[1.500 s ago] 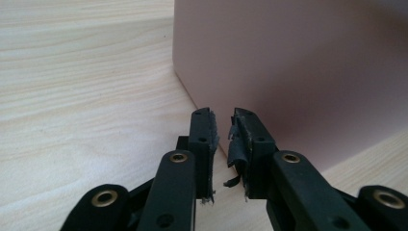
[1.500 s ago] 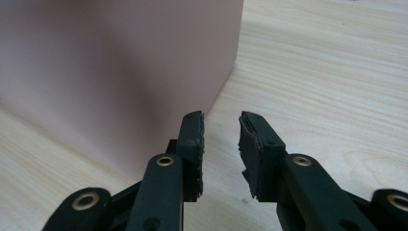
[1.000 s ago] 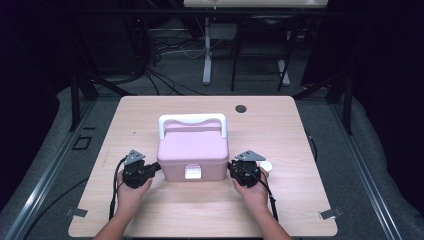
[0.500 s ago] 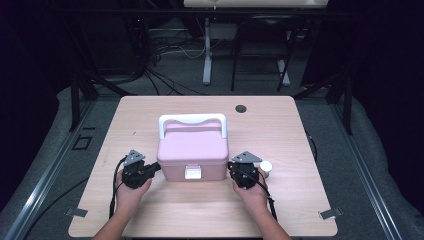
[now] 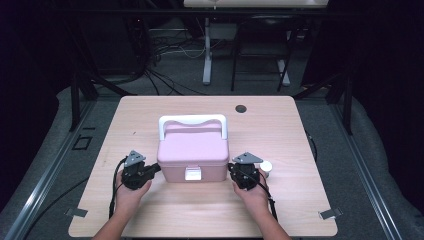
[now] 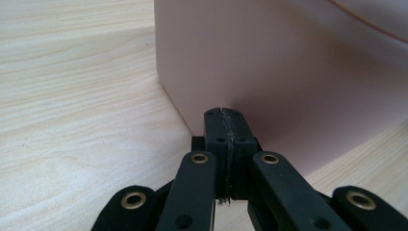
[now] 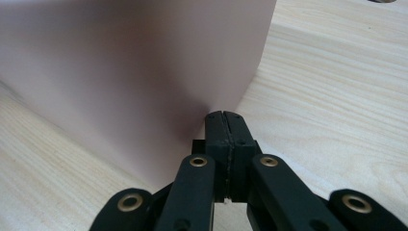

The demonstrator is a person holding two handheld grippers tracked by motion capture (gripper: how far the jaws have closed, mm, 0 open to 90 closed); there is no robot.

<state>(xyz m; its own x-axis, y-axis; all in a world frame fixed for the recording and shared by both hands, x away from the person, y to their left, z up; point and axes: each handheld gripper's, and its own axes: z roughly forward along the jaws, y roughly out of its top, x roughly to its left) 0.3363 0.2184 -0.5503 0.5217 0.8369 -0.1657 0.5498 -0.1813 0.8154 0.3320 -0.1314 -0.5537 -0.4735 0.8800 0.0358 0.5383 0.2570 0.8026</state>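
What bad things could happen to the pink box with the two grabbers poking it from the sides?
Both jaws are shut with nothing between them, so the left gripper and right gripper can only push the pink box.
1. If one pushes harder, the box may turn or slide across the table.
2. The small white round thing sits right beside the right gripper, so it may get knocked away.

Small white object [image 5: 266, 167] partly hidden behind right gripper [image 5: 235, 171].
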